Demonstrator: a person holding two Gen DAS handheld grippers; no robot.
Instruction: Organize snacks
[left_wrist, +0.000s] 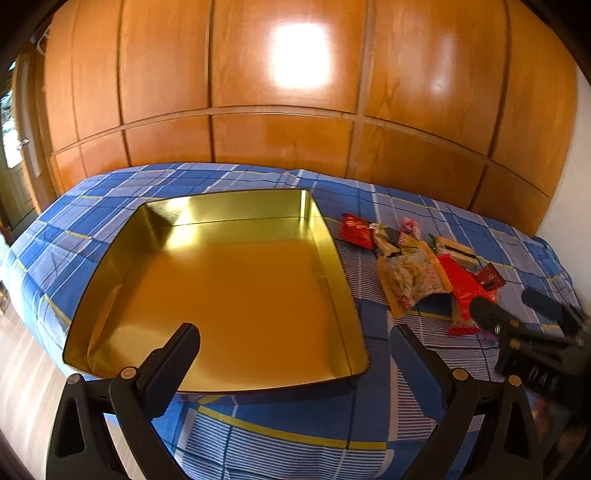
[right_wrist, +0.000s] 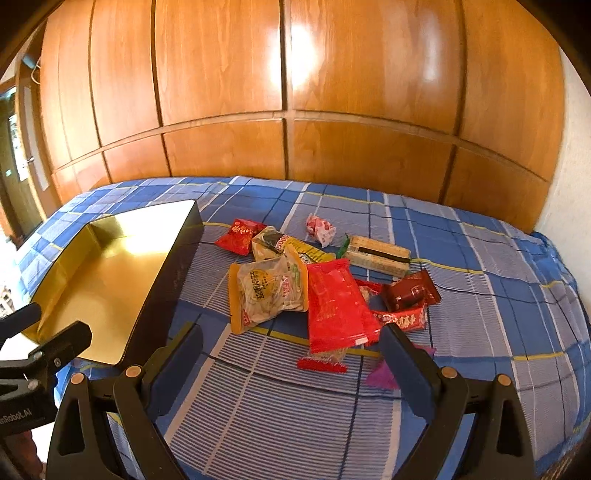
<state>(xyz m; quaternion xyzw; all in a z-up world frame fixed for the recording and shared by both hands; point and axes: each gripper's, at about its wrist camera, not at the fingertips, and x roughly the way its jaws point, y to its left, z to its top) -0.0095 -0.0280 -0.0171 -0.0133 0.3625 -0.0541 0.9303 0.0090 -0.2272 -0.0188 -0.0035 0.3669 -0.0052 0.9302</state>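
An empty gold tin tray (left_wrist: 332, 258) with dark outer walls lies on the blue plaid bed; it also shows in the right wrist view (right_wrist: 170, 280) at the left. A pile of snack packets lies to its right: a clear orange-edged bag (right_wrist: 269, 291), a large red packet (right_wrist: 336, 306), a small red packet (right_wrist: 240, 236), a cracker pack (right_wrist: 380, 254), a dark red packet (right_wrist: 410, 291). My left gripper (left_wrist: 295, 354) is open over the tray's near edge. My right gripper (right_wrist: 291, 354) is open just short of the pile, holding nothing; it also shows in the left wrist view (left_wrist: 517, 310).
The bed (right_wrist: 480, 332) with a blue plaid cover runs up to a wooden panelled wardrobe (right_wrist: 295, 92) behind. A door (right_wrist: 14, 166) stands at the far left. A white wall (right_wrist: 572, 184) is at the right.
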